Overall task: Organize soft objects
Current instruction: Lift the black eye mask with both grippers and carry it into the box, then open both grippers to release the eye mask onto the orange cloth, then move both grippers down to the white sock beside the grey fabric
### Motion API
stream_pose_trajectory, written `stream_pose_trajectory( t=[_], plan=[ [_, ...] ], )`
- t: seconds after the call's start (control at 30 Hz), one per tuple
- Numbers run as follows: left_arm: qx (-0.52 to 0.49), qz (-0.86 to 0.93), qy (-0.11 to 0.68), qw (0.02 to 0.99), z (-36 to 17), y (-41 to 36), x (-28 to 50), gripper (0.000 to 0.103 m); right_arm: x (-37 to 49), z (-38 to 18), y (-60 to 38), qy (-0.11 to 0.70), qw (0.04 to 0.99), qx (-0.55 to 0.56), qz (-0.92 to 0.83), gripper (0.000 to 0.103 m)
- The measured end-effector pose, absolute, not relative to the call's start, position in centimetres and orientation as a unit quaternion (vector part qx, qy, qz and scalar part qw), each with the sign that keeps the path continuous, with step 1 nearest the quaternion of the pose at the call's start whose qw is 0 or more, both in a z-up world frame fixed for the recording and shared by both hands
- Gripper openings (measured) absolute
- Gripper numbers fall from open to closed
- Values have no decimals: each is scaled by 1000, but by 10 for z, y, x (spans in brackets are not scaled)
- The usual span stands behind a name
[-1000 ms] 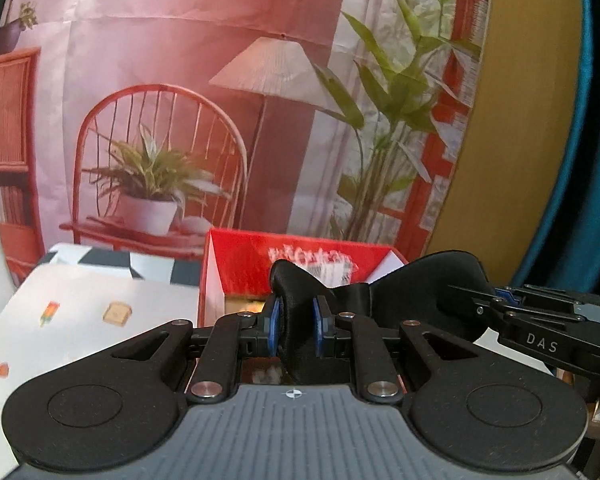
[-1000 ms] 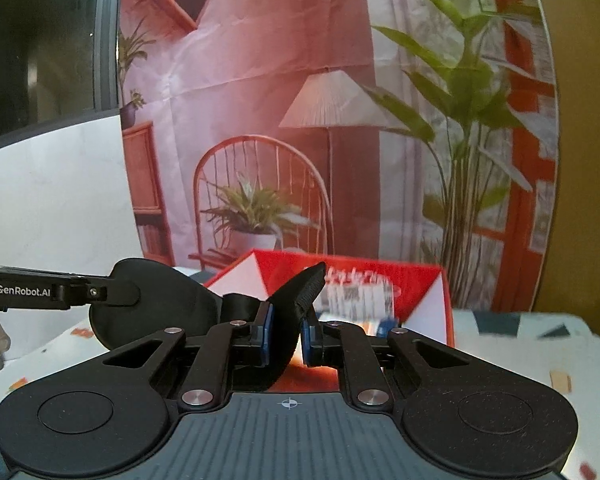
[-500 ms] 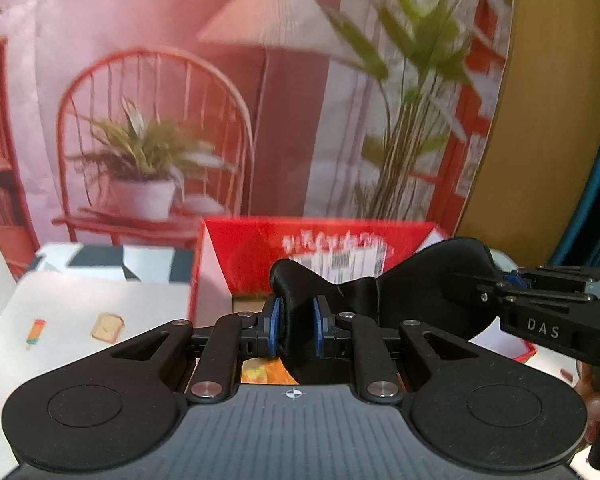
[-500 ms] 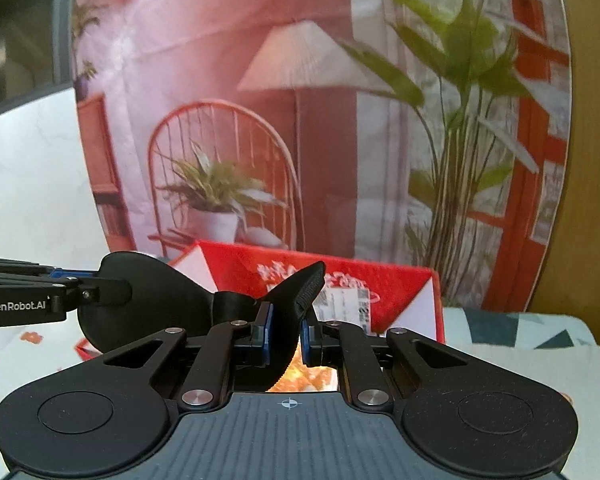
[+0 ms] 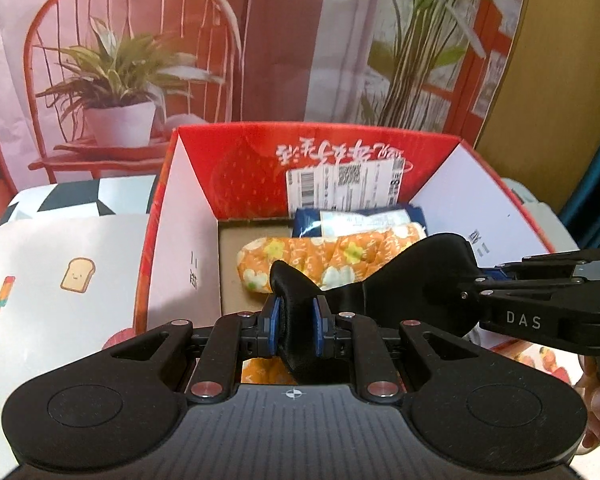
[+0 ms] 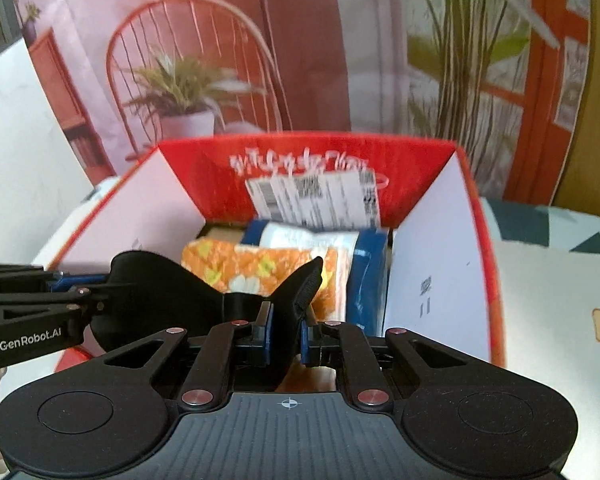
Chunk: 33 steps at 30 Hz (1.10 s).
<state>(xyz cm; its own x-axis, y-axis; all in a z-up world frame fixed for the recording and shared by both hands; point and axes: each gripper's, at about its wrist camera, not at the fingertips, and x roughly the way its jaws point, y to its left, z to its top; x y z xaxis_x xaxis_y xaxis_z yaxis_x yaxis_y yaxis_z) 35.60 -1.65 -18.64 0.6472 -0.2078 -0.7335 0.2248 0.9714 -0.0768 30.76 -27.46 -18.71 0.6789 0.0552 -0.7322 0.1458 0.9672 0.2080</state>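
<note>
A black padded eye mask [image 5: 412, 280] [image 6: 160, 284] hangs stretched between both grippers above an open red cardboard box [image 5: 240, 168] [image 6: 212, 172]. My left gripper [image 5: 294, 320] is shut on the mask's left lobe. My right gripper [image 6: 286, 332] is shut on its right lobe and reaches in from the right side of the left wrist view [image 5: 476, 284]. Inside the box lie an orange floral fabric roll [image 5: 332, 256] [image 6: 236, 260] and, behind it, a blue and white soft packet [image 5: 360, 220] [image 6: 364, 280]. The box floor to the left of the roll is bare cardboard.
The box stands on a white tablecloth with small food prints [image 5: 78, 274] [image 6: 548, 292]. A printed backdrop of a chair and plants [image 5: 132, 80] rises right behind it. A person's hand [image 5: 598, 400] holds the right gripper. The box's white flaps stand up on both sides.
Both grippers have moved forward and down toward the box and tipped downward, still holding the mask. The box's inside and its contents have come into view.
</note>
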Motion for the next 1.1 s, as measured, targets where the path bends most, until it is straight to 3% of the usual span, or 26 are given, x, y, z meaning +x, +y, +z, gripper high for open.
stream_pose_trajectory(
  t=[0.4,0.47,0.63,0.67,0.73,0.77,0.8,0.83,0.9,1.0,1.1],
  plan=[
    [11,-130,404,905,-187,-24,360,21,316,-201,-281,427,894,131,-40,11],
    [19,-131,400,907,-184,-25,358,27,314,-200,-284,426,894,127,-47,14],
    [21,-136,386,912,-172,-23,351,61,305,-189,-284,404,908,92,-57,26],
    [24,-135,381,915,-170,-24,349,66,304,-187,-283,402,910,82,-59,31],
    [27,-133,369,919,-163,-23,344,83,300,-180,-282,395,914,61,-69,51],
    [26,-133,363,922,-160,-22,342,87,297,-177,-282,388,917,55,-71,64],
    [25,-134,357,924,-157,-21,339,93,294,-173,-282,379,921,51,-74,69],
    [24,-133,351,927,-154,-20,336,96,291,-171,-283,374,923,51,-75,71],
    [25,-123,341,932,-148,-18,331,98,286,-166,-285,367,925,53,-80,91],
    [16,-116,332,936,-141,-12,324,101,278,-160,-286,351,931,57,-84,102],
    [9,-106,325,940,-135,-7,317,103,268,-155,-288,333,937,66,-85,102]
  ],
)
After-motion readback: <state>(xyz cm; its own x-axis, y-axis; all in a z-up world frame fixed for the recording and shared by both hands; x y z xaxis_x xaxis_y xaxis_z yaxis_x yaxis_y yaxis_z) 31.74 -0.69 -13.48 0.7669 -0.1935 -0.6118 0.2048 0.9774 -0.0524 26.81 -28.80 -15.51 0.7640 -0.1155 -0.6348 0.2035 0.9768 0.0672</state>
